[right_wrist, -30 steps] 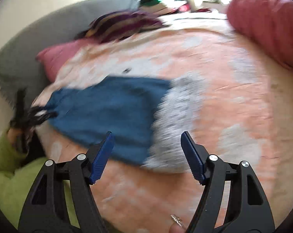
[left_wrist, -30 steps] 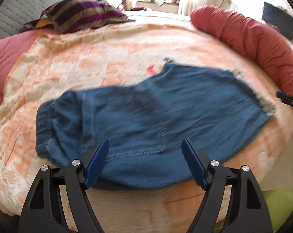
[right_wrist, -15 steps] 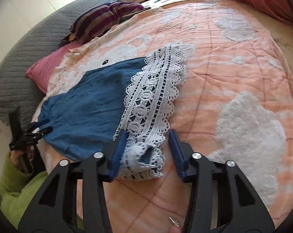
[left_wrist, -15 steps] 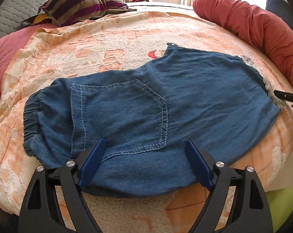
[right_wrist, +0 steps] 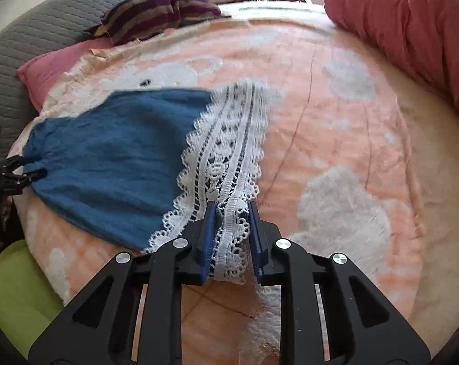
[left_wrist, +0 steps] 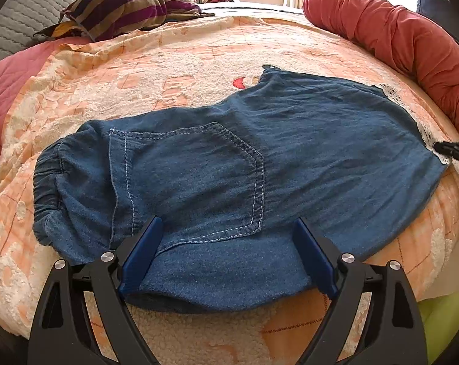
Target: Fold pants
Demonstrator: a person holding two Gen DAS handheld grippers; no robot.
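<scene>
While L claw (left_wrist: 226,252) gapes over pants (left_wrist: 244,167) | R claw (right_wrist: 231,228) closing on lace hem (right_wrist: 226,158)

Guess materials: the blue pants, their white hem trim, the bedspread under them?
Pants: thin denim-like cotton, matte; pale contrast stitching, soft wrinkles.
Hem trim: white openwork lace, probably cotton; scalloped edges, holes showing through.
Bedspread: peach cloth with raised, fluffy cream pile, chenille-like; fibre unclear.

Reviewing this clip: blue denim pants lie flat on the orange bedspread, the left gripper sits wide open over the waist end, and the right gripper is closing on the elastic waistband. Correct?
Not quite. The right gripper is closing on the white lace hem at the leg end, not the waistband, as the right wrist view shows. The rest holds: the denim pants lie on the orange bedspread, and the left gripper is wide open.
</scene>
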